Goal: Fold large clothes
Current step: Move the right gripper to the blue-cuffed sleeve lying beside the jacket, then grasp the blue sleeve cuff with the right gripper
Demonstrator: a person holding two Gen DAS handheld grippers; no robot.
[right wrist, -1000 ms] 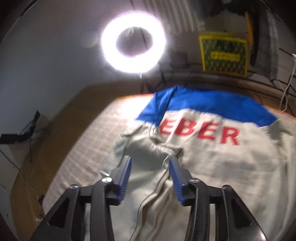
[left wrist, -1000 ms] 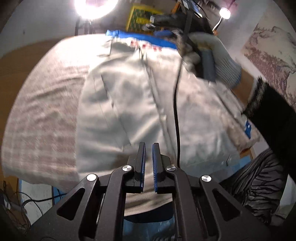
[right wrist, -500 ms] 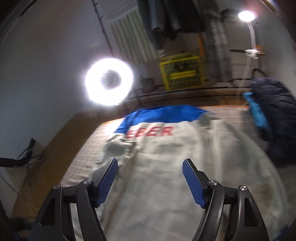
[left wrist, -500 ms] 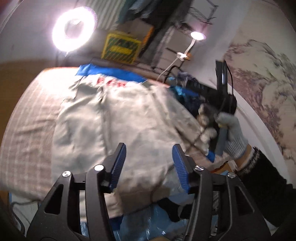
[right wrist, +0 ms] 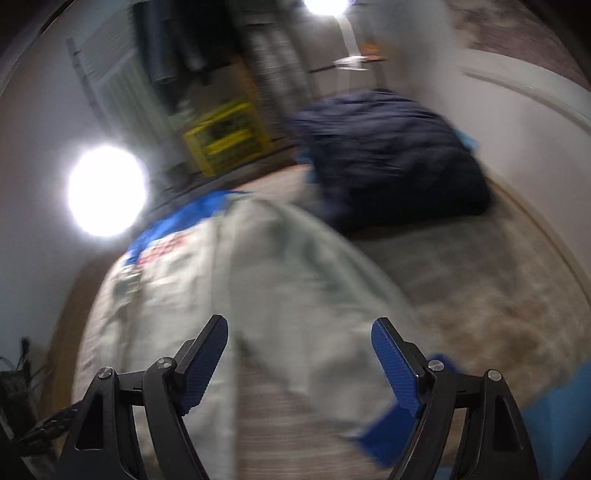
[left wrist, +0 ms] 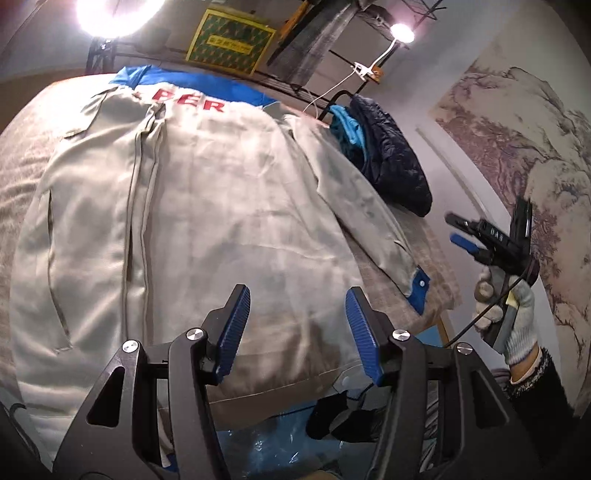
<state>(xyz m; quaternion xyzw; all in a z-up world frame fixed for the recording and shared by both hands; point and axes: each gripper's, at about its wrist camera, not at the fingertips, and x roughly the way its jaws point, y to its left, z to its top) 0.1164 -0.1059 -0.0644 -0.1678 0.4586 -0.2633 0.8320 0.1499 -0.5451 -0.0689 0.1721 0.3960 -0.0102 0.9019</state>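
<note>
A pale grey jacket [left wrist: 221, 206] with a blue yoke lies spread flat beneath both tongs. The left tongs [left wrist: 297, 332] are open and empty; the right tongs [right wrist: 299, 365] are opening, also empty.

Ring light [left wrist: 110, 14] – yellow crate [left wrist: 229, 40] – navy jacket [left wrist: 391, 162]

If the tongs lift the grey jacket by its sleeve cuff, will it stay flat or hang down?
The grey jacket would probably hang limp: its thin cloth already lies in soft creases. The sleeve would likely rise first and drag the body after it. It seems unlikely to slide much on the textured cover.
</note>
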